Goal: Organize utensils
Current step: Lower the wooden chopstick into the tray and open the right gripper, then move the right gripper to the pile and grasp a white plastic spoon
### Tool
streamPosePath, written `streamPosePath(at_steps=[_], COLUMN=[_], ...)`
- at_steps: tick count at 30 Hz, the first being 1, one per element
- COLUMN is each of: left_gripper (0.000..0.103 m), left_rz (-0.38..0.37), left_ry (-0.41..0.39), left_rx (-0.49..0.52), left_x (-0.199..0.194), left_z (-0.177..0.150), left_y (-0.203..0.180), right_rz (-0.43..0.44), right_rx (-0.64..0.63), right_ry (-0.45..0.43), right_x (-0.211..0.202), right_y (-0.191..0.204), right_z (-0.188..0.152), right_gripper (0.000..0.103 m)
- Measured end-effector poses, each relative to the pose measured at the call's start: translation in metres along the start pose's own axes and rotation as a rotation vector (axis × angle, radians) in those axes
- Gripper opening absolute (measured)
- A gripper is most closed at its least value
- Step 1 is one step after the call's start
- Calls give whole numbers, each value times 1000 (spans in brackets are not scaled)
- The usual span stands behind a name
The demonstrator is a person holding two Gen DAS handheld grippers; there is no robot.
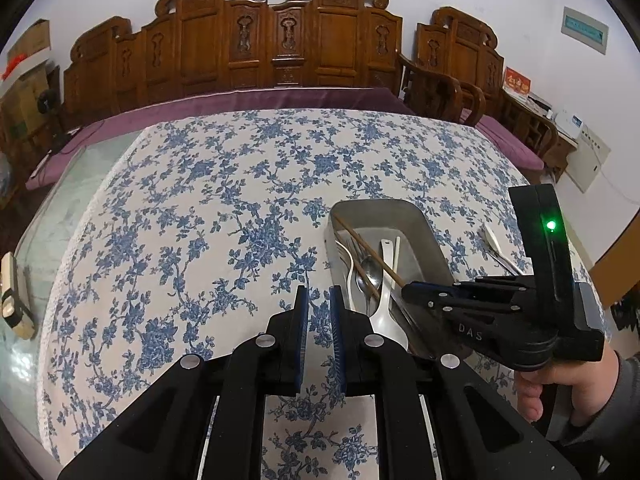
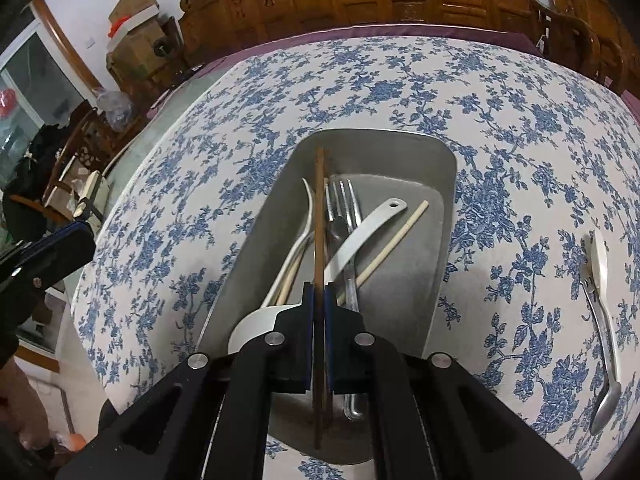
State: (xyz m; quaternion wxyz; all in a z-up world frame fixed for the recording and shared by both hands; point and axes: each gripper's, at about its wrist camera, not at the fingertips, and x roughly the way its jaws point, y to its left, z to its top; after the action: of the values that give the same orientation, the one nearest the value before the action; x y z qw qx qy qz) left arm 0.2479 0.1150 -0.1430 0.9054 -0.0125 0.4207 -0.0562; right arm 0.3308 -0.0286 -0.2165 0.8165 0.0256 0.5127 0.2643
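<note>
A grey metal tray (image 2: 444, 208) stands on the blue-flowered tablecloth and holds forks (image 2: 344, 208), white spoons (image 2: 368, 224), a pale chopstick (image 2: 396, 240) and other utensils. My right gripper (image 2: 319, 292) is shut on a pair of dark brown chopsticks (image 2: 319, 200), held lengthwise over the tray. In the left wrist view the chopsticks (image 1: 360, 246) slant across the tray (image 1: 424, 240), held by the right gripper (image 1: 408, 292). My left gripper (image 1: 319, 300) is slightly open and empty, just left of the tray. A white spoon and a metal spoon (image 2: 600, 304) lie on the cloth right of the tray.
The tablecloth (image 1: 200, 220) covers a glass-topped table. Carved wooden benches with purple cushions (image 1: 280, 60) stand behind it. A white object (image 1: 14, 300) lies at the table's left edge. Cardboard boxes (image 2: 136, 24) are stacked at the far left.
</note>
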Motion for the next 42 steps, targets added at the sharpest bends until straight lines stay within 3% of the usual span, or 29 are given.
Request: streamPosePath(at_steps=[13,22,24,28,32,34,36,42], left_gripper=[10,13,22,24,38,45,56,68], left_rz=[2,-18,-24,-40,-59,-69,-81,-109], left_ry=[0,-15,-22,-24,-28,-29,-30,-20], left_rx=[6,21,28,43,56,62,68,86], left_x=[-2,-4,-4,-1,3,4,6,14], left_z=[1,6,7,9,12,13,14,14], left_y=[-4,-24,-32,-48,-65,-74,-82,-107], right_rz=[47,22,9,-27,-71,-90,-112,-161], right_rx=[-50,-99,-111,-123,-134,-130,-125,-88], right_ry=[-13,-78,-93,-119,-138,-145,-151,-143], right_x=[-9,-53,-67,-94,-114,-123,-133,-144], right_y=[10,-7,-14,-34,-53,-64,-77,-113], right_z=[-2,-17,-24,-39,-53,-60,-68,-83], right_gripper=[10,10,10,10,10,22,24,24])
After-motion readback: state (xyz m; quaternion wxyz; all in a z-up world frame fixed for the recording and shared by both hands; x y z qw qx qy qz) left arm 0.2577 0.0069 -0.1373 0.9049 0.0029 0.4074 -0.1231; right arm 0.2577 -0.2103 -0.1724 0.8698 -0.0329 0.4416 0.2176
